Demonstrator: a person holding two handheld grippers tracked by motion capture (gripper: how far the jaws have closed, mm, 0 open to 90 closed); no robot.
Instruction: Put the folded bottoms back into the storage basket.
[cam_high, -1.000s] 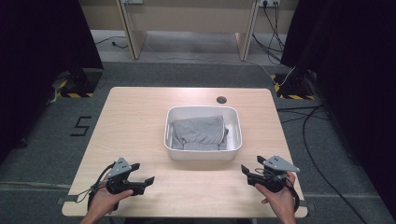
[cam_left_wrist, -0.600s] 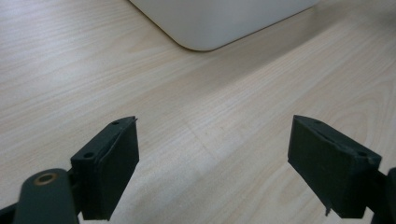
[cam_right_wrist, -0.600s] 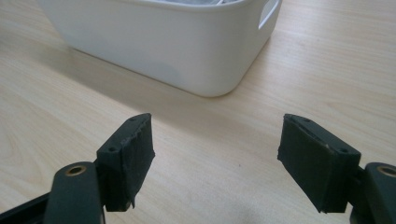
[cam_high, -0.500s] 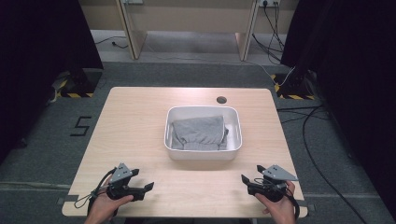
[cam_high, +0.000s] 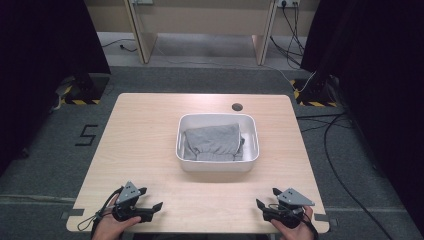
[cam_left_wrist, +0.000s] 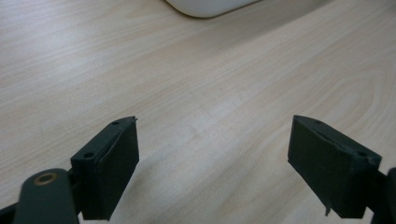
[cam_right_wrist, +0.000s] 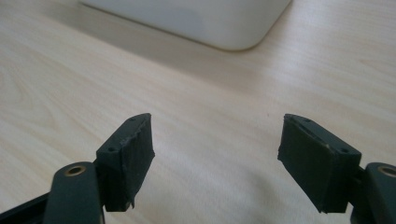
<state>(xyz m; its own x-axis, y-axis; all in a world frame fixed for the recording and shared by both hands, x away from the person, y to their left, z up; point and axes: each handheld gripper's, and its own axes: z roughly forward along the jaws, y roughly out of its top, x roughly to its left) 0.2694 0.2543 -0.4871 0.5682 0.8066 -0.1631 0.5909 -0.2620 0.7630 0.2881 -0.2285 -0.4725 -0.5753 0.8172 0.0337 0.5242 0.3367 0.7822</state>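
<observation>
A light wooden rectangular worktop (cam_high: 150, 140) stands on grey carpet, seen from above. Near its middle sits a white rectangular plastic tub (cam_high: 218, 164) with rounded corners. Inside the tub lies a folded grey cloth (cam_high: 214, 142), soft and slightly rumpled, covering most of the tub's floor.

At the near edge of the worktop, a person holds a black two-jaw gripper in each hand. The left gripper (cam_high: 155, 207) rests low at the near left corner, its jaws spread wide with nothing between them. The right gripper (cam_high: 260, 205) rests at the near right corner, also spread wide and empty. Both are well apart from the tub. In each gripper view, bare wood shows between the jaws and a corner of the white tub lies beyond.

The cloth looks light and limp; it would likely sag and unfold when lifted. A raised fold or a bunched edge seems the best place to pinch. The tub looks stiff, smooth and light, and could slide if tugged.
</observation>
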